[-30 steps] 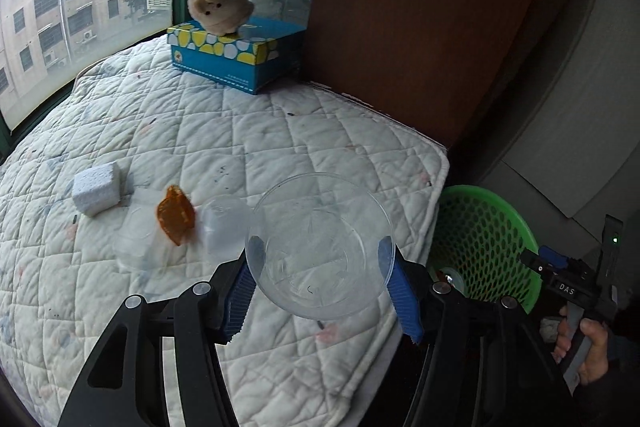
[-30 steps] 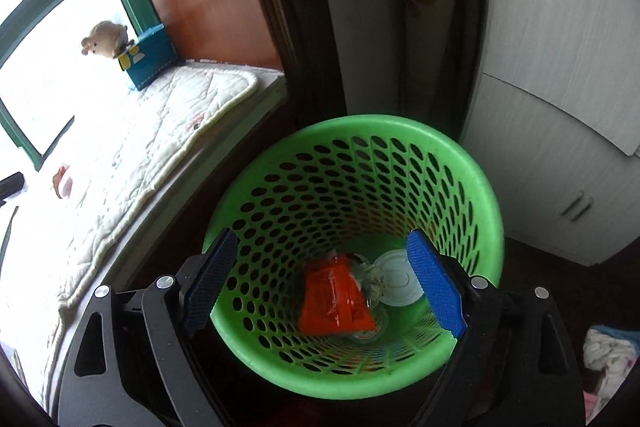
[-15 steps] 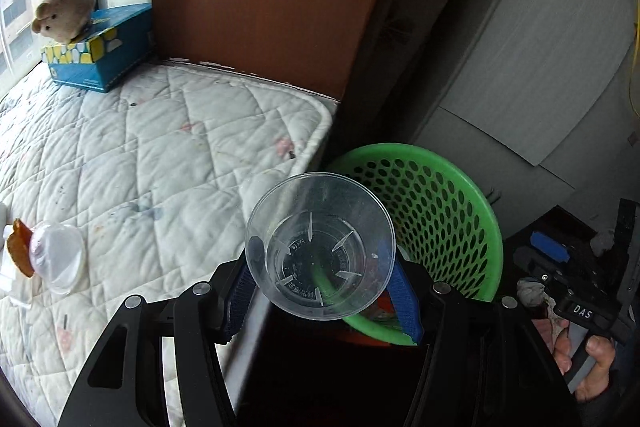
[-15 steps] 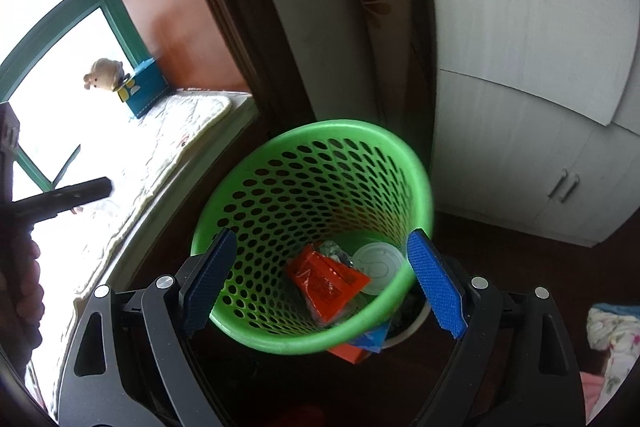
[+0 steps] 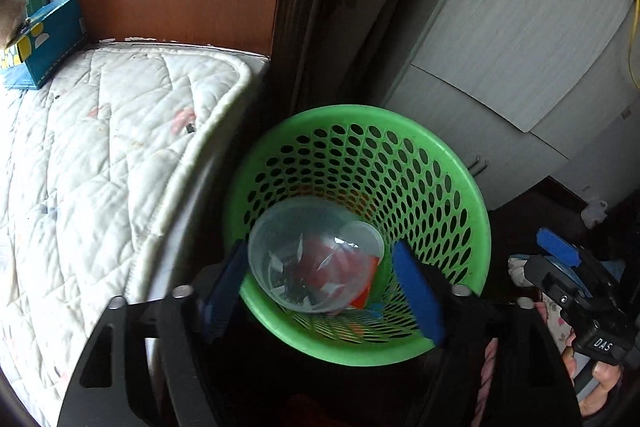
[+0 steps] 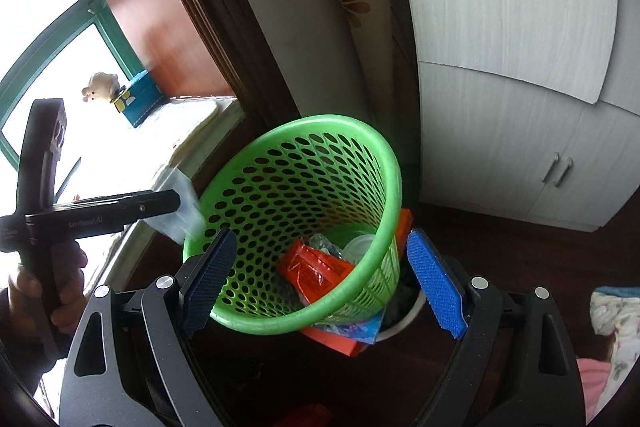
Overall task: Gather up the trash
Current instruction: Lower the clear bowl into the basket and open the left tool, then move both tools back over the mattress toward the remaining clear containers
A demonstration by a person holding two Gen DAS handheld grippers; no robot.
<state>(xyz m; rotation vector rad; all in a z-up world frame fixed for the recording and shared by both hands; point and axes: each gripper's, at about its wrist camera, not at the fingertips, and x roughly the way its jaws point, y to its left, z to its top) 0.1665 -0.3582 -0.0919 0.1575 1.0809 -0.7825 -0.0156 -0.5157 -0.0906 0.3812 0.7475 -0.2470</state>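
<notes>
My left gripper [image 5: 320,279] is shut on a clear plastic cup [image 5: 312,255] and holds it over the near rim of the green perforated basket [image 5: 440,155]. In the right wrist view the cup [image 6: 176,203] hangs at the basket's left rim [image 6: 296,127], held by the left gripper [image 6: 168,203]. The basket holds an orange wrapper [image 6: 316,271] and a clear lid [image 6: 360,247]. My right gripper [image 6: 320,283] is open and empty, its blue pads on either side of the basket's near rim.
A quilted white mattress [image 5: 92,163] lies left of the basket, with a blue tissue box [image 5: 44,39] and a plush toy [image 6: 100,91] at its far end. White cabinets [image 6: 520,67] stand behind. Orange and blue packets [image 6: 344,335] lie under the basket.
My left gripper carried the cup off the mattress to the right and now holds it over the basket. The right gripper drew back a little and stays open.
</notes>
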